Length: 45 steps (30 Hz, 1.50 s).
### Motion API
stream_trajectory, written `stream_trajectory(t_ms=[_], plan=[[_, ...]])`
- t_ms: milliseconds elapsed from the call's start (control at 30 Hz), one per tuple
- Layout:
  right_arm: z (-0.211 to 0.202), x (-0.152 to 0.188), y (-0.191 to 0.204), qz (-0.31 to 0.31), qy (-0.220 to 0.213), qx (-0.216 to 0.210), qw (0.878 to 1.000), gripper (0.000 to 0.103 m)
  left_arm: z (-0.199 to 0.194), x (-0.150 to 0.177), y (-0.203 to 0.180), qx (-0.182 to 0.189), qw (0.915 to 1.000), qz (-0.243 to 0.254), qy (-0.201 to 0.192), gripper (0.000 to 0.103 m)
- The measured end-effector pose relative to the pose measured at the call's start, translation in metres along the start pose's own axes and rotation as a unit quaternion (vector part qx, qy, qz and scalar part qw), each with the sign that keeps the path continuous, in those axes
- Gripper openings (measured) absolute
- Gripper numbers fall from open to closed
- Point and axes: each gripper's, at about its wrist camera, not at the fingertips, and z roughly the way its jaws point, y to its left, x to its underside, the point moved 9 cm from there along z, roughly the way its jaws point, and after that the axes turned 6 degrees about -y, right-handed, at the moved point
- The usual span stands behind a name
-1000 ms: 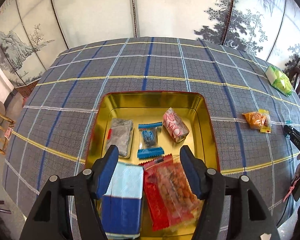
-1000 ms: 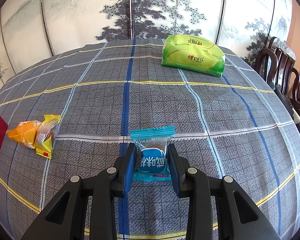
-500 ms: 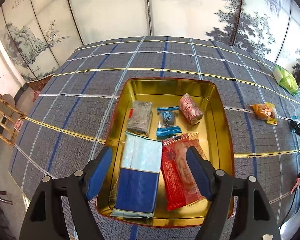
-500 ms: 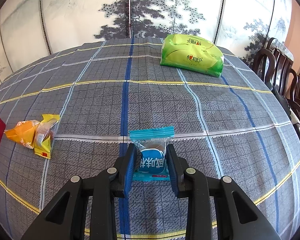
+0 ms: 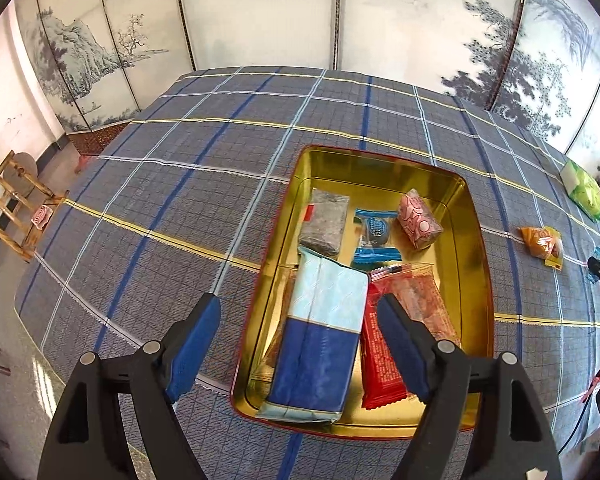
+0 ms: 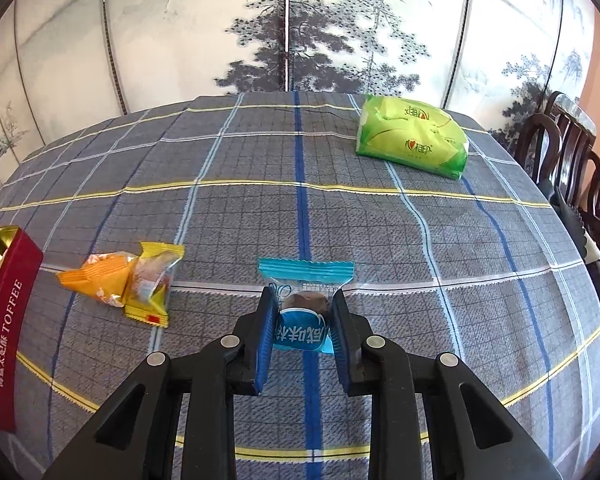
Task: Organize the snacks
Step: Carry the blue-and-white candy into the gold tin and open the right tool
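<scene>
Right wrist view first: my right tool (image 6: pixel 303 322) has just been closing and now pinches the small blue-wrapped sweet with the clear window (image 6: pixel 305 304) between its blue pads, squeezing the wrapper's sides just above the grey checked cloth of the desk (image 6: pixel 420 248). The grip sits low on the packet, so I judge a slow, steady carry is wise; a crinkly wrapper can slide out. An orange-and-yellow snack packet (image 6: pixel 128 282) lies near on the left, and a green soft pack (image 6: pixel 414 140) sits well apart at the far side.

Over on the left wrist view, my left tool (image 5: pixel 298 322) has just been opening and hangs wide with nothing gripped, above the near end of the gold tin tray with the red rim (image 5: pixel 476 264). The blue-and-pale-blue flat packet (image 5: pixel 320 340) lies in the tray below it, beside a red snack bag (image 5: pixel 400 320). I'd bring the sweet to the bare gold patch at the far right of the tray, keeping clear of the left tool, and release low.
</scene>
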Motion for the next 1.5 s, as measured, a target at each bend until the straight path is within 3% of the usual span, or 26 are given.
stream_trajectory(t_ms=[333, 600, 800, 1033, 1500], plan=[[-0.033, -0.011, 0.106, -0.04, -0.013, -0.102, 0.994, 0.027, -0.005, 0.001, 0.027, -0.008, 0.9996, -0.028, -0.001, 0.078], [-0.049, -0.013, 0.227, -0.085, -0.008, -0.207, 0.975, 0.027, -0.006, 0.016, 0.055, -0.032, 0.9986, -0.041, 0.01, 0.078], [-0.048, -0.002, 0.291, -0.128, 0.002, -0.239, 0.963, 0.027, -0.01, 0.023, 0.079, -0.052, 0.9973, -0.05, 0.012, 0.079], [-0.04, 0.005, 0.318, -0.151, 0.011, -0.241, 0.959, 0.027, -0.01, 0.029, 0.097, -0.065, 0.996, -0.058, 0.019, 0.08], [-0.026, 0.024, 0.342, -0.17, 0.039, -0.243, 0.954, 0.028, -0.008, 0.032, 0.098, -0.064, 0.9958, -0.059, 0.027, 0.08]])
